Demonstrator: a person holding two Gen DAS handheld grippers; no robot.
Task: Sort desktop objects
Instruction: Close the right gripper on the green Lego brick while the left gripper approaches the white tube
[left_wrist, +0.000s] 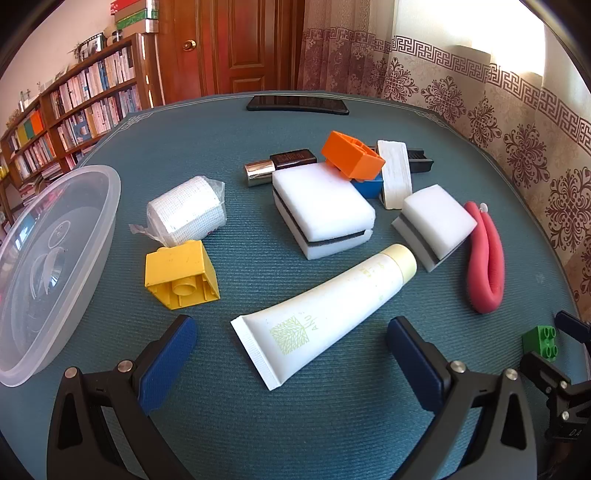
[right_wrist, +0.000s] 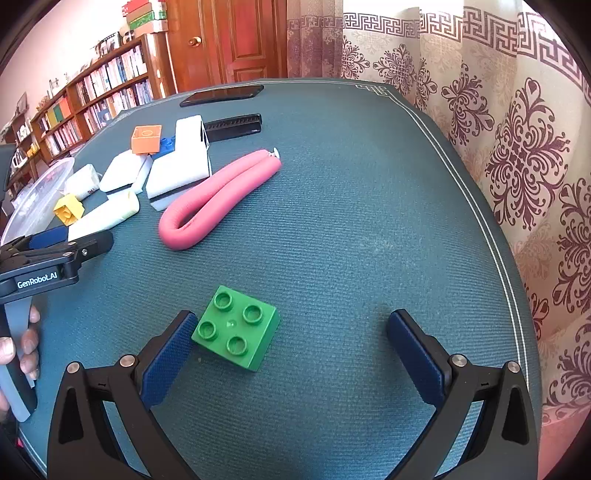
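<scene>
My left gripper (left_wrist: 291, 332) is open, with the crimped end of a white cream tube (left_wrist: 317, 314) lying between its fingers. A yellow brick (left_wrist: 181, 275) sits to its left, beside a wrapped gauze roll (left_wrist: 186, 210). Behind lie two white sponges (left_wrist: 321, 208), an orange brick (left_wrist: 352, 155) on a blue brick (left_wrist: 369, 186), and a folded pink foam roller (left_wrist: 485, 258). My right gripper (right_wrist: 291, 332) is open over a green brick (right_wrist: 236, 326), which rests on the cloth against the left fingertip (right_wrist: 177, 332).
A clear plastic tub (left_wrist: 48, 266) stands at the table's left edge. A black phone (left_wrist: 297, 104) lies at the far edge, a black comb (right_wrist: 234, 125) near the pile. Curtains hang close on the right. A hand (right_wrist: 27, 343) holds the left gripper.
</scene>
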